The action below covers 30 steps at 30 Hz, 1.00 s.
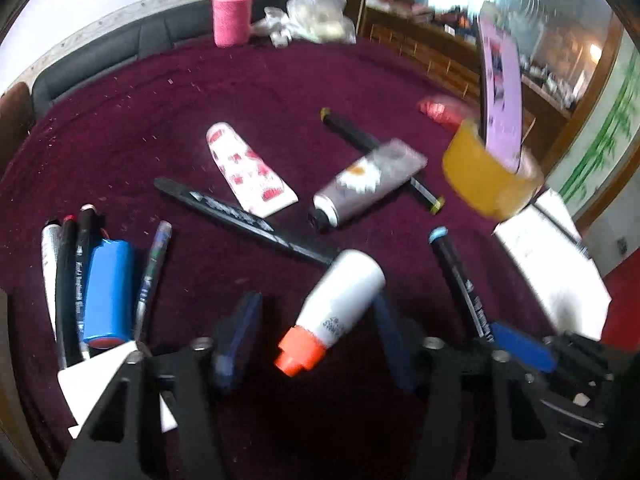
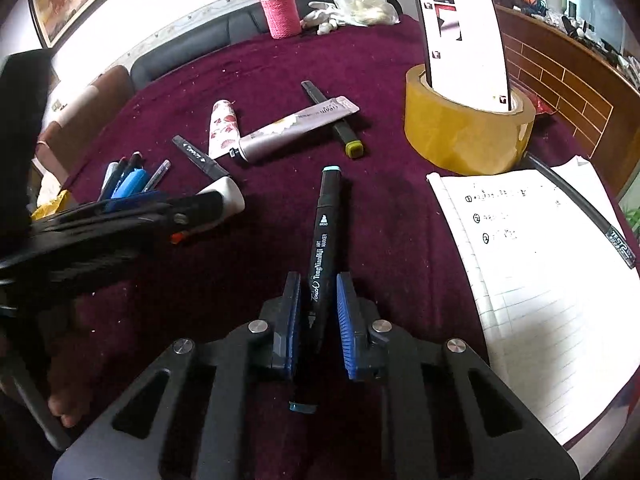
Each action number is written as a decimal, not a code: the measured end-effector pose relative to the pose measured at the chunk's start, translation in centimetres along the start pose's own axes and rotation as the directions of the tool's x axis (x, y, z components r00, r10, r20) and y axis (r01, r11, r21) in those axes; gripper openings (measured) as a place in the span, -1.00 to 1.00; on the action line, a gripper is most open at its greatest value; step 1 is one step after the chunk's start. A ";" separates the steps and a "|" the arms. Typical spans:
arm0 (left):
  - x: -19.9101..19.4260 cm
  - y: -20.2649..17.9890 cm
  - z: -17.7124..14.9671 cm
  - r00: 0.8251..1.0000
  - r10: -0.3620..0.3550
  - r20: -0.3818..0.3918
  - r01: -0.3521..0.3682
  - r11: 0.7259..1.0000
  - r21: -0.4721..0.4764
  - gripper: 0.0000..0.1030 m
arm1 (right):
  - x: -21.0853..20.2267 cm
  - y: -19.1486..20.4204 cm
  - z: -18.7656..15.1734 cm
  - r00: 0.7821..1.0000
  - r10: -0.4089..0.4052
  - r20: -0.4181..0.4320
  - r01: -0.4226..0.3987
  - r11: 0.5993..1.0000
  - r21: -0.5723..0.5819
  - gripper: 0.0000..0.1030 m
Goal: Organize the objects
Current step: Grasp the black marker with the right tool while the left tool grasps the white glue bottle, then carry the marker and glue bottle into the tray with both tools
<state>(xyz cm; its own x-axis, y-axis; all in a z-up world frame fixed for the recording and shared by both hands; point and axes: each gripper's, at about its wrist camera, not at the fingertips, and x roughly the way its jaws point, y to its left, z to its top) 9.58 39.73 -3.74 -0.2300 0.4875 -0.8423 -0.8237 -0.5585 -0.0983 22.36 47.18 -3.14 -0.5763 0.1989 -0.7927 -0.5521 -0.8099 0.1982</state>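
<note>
A white glue bottle with an orange cap lies between the fingers of my open left gripper; it is also in the right wrist view. My right gripper is shut on a black art marker with a light blue cap, also seen from the left. On the purple cloth lie a red-patterned tube, a grey tube, a black marker and an olive-capped marker.
A group of pens and a blue cylinder lies at the left. A tape roll holds an upright phone. An open notebook is at the right. A pink cup and plastic bag stand at the back.
</note>
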 end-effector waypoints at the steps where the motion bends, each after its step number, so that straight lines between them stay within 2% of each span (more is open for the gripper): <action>1: 0.1 -0.3 0.0 1.000 0.019 0.009 -0.019 1.000 0.009 -0.16 | 0.0 0.0 -0.1 1.000 0.006 0.003 -0.006 1.000 0.000 -0.66; 4: 0.1 -1.5 0.0 0.998 0.064 0.013 -0.064 0.997 0.045 -0.45 | -0.1 0.1 -0.2 1.000 0.008 0.006 -0.008 1.000 -0.023 -0.66; 7: 0.0 -2.1 -0.1 0.996 0.087 0.003 -0.087 0.996 0.037 -0.49 | -0.2 -0.1 -0.2 1.000 0.019 0.009 -0.019 0.999 -0.033 -0.66; 10: -0.9 -1.3 -0.6 0.999 0.049 -0.015 -0.049 0.998 -0.046 -0.49 | -0.3 -0.4 -0.4 0.999 0.037 0.010 -0.036 0.999 -0.029 -0.68; 12: -2.2 -0.4 -1.6 1.000 0.015 0.002 -0.014 0.994 -0.112 -0.49 | -0.4 -0.7 -0.5 0.998 0.067 0.010 -0.066 0.998 -0.012 -0.69; 15: -4.7 0.9 -3.2 0.999 0.024 0.042 -0.016 0.983 -0.184 -0.49 | -0.2 -1.2 -0.4 0.992 0.122 0.012 -0.123 0.992 0.015 -0.70; 20: -9.0 3.9 -6.8 0.996 -0.001 0.089 0.029 0.952 -0.306 -0.49 | 0.4 -0.5 0.8 0.984 0.177 -0.017 -0.177 0.983 0.042 -0.70; 23: -11.5 6.0 -8.7 0.993 -0.002 0.119 0.046 0.930 -0.366 -0.49 | -0.4 1.2 0.6 0.977 0.214 -0.004 -0.213 0.976 0.037 -0.70; 26: -14.1 8.7 -10.1 0.989 0.030 0.143 0.035 0.901 -0.432 -0.50 | -1.2 4.2 0.3 0.957 0.290 -0.012 -0.290 0.957 0.018 -0.70; 30: -17.4 12.5 -12.4 0.982 0.132 0.135 -0.044 0.854 -0.518 -0.50 | -2.0 10.3 0.4 0.919 0.393 -0.043 -0.395 0.914 -0.087 -0.70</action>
<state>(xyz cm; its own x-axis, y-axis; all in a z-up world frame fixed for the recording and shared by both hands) 9.72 15.96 3.13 -0.4048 0.4951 -0.7688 -0.4250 -0.8463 -0.3212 17.58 38.62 0.73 -0.7202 -0.1594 -0.6752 -0.2247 -0.8672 0.4445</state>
